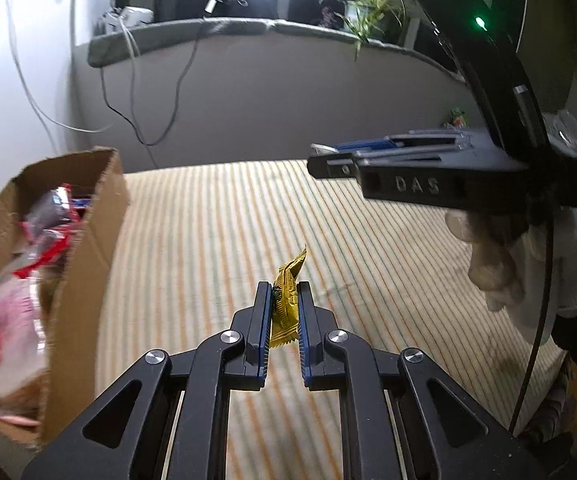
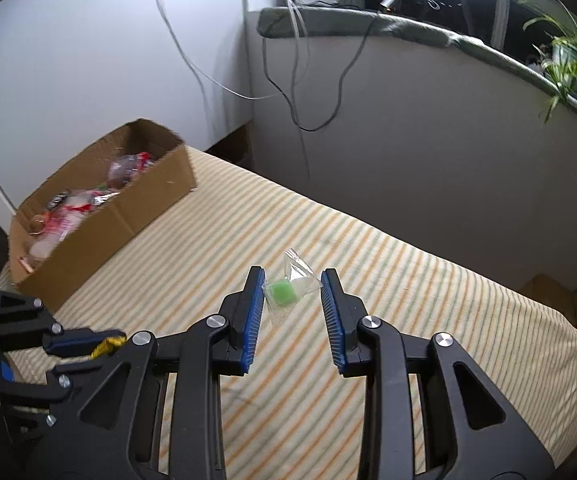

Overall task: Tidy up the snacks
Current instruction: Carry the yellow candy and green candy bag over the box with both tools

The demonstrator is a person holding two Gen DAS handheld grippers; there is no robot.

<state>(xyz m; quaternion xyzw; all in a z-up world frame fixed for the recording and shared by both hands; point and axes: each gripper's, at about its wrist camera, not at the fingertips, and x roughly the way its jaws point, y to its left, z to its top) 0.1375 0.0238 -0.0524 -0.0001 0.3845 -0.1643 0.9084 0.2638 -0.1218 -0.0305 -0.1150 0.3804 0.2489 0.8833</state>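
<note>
The left gripper [image 1: 283, 292] clenched a gold packet [image 1: 286, 300], while only the right wrist view showed the right gripper [image 2: 292, 278] spread around a clear packet [image 2: 288, 290] lying on the striped cloth [image 2: 408, 300].

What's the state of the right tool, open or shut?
Open. The right tool has its blue pads spread apart either side of the clear packet with a green square on the striped cloth.

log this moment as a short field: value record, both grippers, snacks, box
left gripper: shut on gold packet
right gripper: open, fingers either side of clear packet with green piece
clear packet: lying on striped cloth
cardboard box: open top, on the cloth, holds several wrapped snacks
gold packet vs box: outside it, to its right in the left wrist view
</note>
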